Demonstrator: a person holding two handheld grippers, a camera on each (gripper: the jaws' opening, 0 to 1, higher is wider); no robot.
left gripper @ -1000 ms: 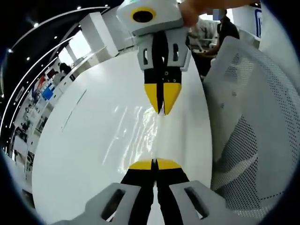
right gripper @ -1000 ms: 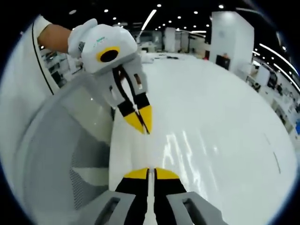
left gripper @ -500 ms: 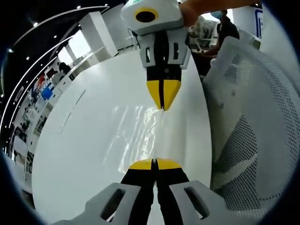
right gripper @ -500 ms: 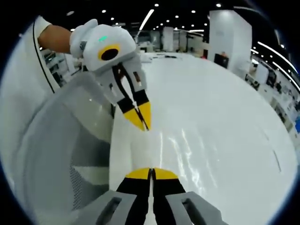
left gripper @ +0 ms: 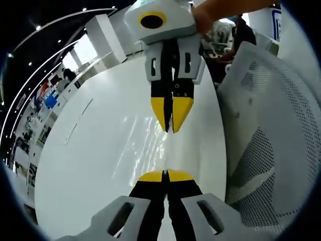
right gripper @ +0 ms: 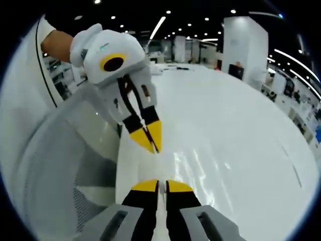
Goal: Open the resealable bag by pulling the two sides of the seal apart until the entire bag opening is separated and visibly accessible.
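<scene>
A clear resealable bag lies stretched over the white table, showing mostly as glare, and it appears again as bag in the right gripper view. My left gripper is shut on the near edge of the bag. Seen from the other side, the left gripper points down at the table with its yellow tips together. My right gripper faces it from above, its yellow tips parted by a narrow gap at the bag's far edge. In its own view the right gripper also shows a thin gap.
The white table runs wide and bare to the left, and the same table stretches away to the right. A white mesh chair stands close beside the table edge; the chair crowds the left side. A gloved hand holds the left gripper.
The right gripper's tips, together half a second ago, have parted slightly and it has come a little lower toward the left gripper. The left gripper stays shut.
</scene>
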